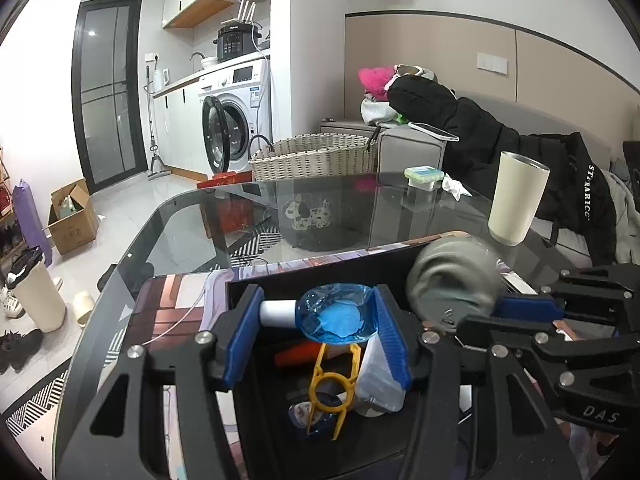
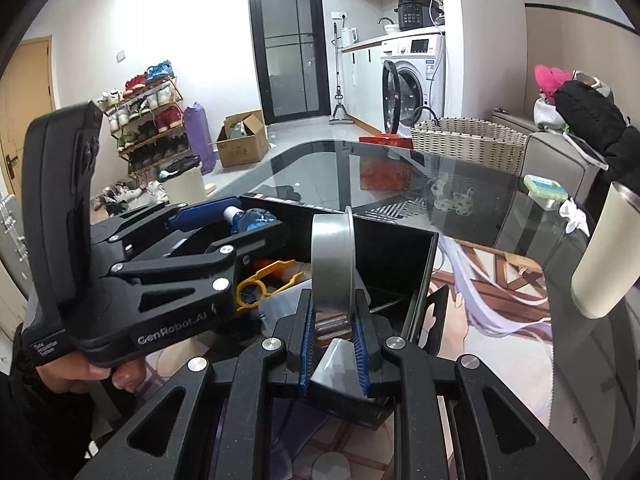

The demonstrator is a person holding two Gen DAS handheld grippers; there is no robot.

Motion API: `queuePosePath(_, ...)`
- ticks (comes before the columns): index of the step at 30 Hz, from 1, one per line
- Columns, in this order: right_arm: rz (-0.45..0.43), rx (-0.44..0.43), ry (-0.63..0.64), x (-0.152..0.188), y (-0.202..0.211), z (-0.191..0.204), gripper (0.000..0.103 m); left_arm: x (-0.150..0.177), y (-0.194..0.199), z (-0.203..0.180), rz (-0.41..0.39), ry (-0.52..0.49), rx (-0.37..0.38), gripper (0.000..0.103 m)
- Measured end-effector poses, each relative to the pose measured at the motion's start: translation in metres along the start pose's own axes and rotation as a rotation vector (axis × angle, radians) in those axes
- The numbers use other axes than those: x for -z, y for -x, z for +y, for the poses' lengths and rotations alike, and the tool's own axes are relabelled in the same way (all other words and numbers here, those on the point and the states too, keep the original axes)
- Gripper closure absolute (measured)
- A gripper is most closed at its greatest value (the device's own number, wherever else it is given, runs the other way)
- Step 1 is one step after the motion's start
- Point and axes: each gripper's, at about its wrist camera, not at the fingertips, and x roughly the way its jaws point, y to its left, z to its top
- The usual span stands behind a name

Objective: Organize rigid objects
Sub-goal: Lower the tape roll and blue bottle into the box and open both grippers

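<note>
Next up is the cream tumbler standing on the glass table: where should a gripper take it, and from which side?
Grip the cream tumbler across its body, about mid-height, coming in level from the side facing the black box. It stands upright, round and slightly tapered, with its open mouth up, so the walls probably give steadier purchase than the thin rim.

A dark glass table (image 1: pixel 320 200) is being used as the supporting surface. It is being covered at the near end by a printed mat (image 1: pixel 168 304), on which a black open box (image 2: pixel 400 248) is being carried. A cream tumbler (image 1: pixel 516 200), a small green-lidded container (image 1: pixel 424 174) and a crumpled white tissue (image 1: pixel 454 186) are being borne directly on the glass.
</note>
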Motion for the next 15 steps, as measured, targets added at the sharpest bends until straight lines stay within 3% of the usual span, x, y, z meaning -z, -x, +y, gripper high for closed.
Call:
queuePosePath(8, -0.011, 0.039, 0.028, -0.001, -0.001, 0.006, 0.084, 0.000, -0.001, 0.000, 0.007, 0.004, 0.000, 0.048)
queuePosePath(10, -0.038, 0.039, 0.036, 0.000, 0.006, 0.008, 0.079, 0.000, -0.001, 0.000, 0.007, 0.003, 0.000, 0.048)
queuePosePath(12, -0.082, 0.039, 0.048, 0.002, 0.017, 0.008, 0.061, 0.000, -0.001, 0.000, 0.003, 0.002, -0.001, 0.048)
queuePosePath(15, -0.097, 0.051, 0.049, 0.004, 0.027, 0.007, 0.052, 0.001, -0.001, 0.000, 0.006, -0.005, 0.007, 0.042)
